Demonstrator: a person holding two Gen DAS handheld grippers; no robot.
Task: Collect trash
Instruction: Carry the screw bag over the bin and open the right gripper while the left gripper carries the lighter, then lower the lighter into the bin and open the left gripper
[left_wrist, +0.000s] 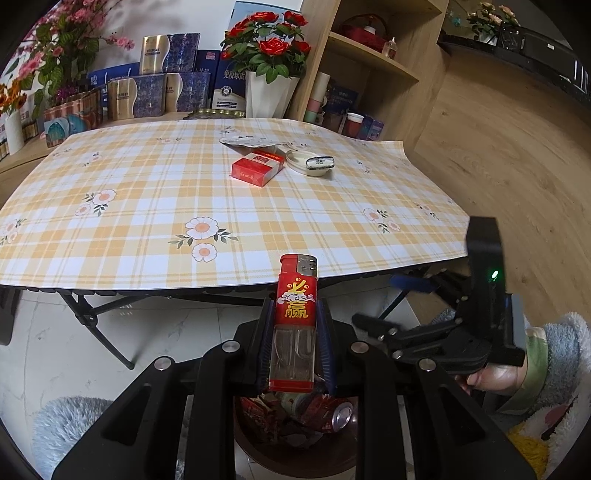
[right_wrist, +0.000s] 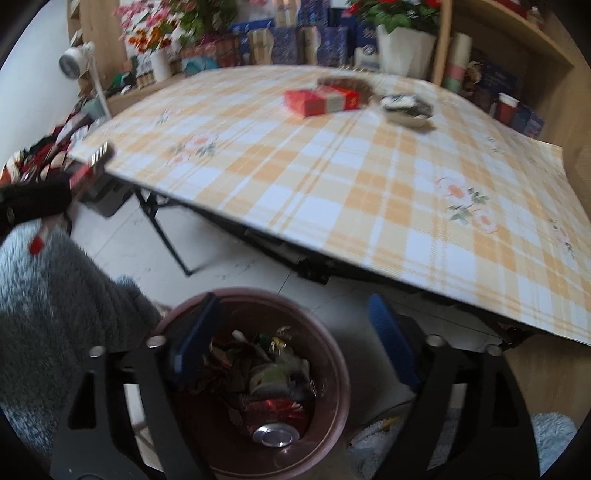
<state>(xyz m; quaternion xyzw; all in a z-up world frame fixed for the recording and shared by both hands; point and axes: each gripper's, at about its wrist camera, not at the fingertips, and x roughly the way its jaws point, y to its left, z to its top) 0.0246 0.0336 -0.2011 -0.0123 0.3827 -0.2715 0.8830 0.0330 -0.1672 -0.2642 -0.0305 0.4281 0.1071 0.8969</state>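
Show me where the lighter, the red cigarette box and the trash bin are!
lighter (left_wrist: 295, 295): left wrist view, on its red printed label.
red cigarette box (left_wrist: 253, 172): left wrist view, on its front face.
trash bin (right_wrist: 338, 354): right wrist view, on the right side of its brown rim.

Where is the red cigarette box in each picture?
Left wrist view: the flat red cardboard cigarette box lies on the checked tablecloth, upper centre.
Right wrist view: it lies near the top, slightly right.
Shared landmark: the white ashtray right of it.
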